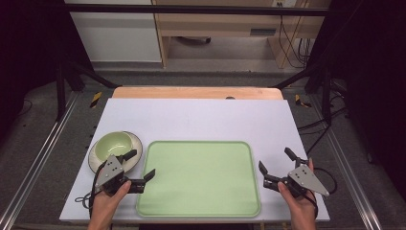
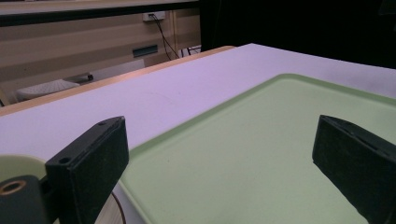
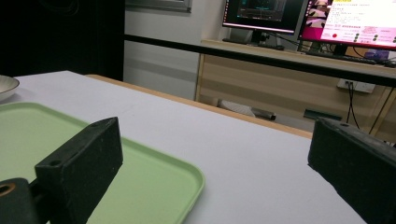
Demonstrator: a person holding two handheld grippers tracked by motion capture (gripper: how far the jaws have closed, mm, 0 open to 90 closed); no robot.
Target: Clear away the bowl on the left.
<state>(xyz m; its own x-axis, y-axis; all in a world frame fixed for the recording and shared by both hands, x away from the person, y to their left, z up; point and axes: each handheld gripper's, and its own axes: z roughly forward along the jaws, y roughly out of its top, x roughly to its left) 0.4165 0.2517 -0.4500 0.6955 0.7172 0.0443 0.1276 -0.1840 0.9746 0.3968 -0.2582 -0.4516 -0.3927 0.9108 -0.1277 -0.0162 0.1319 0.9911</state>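
Hovering at near bench edge: left gripper jaws wide, empty, straddling tray's left rim beside green bowl on saucer; bowl looks empty. Right gripper jaws wide, empty, right of green tray. Tray bare, likely landing spot for bowl.

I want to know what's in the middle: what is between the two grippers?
The green tray, with nothing on it, lies between the left hand-held gripper and the right, in the high view.
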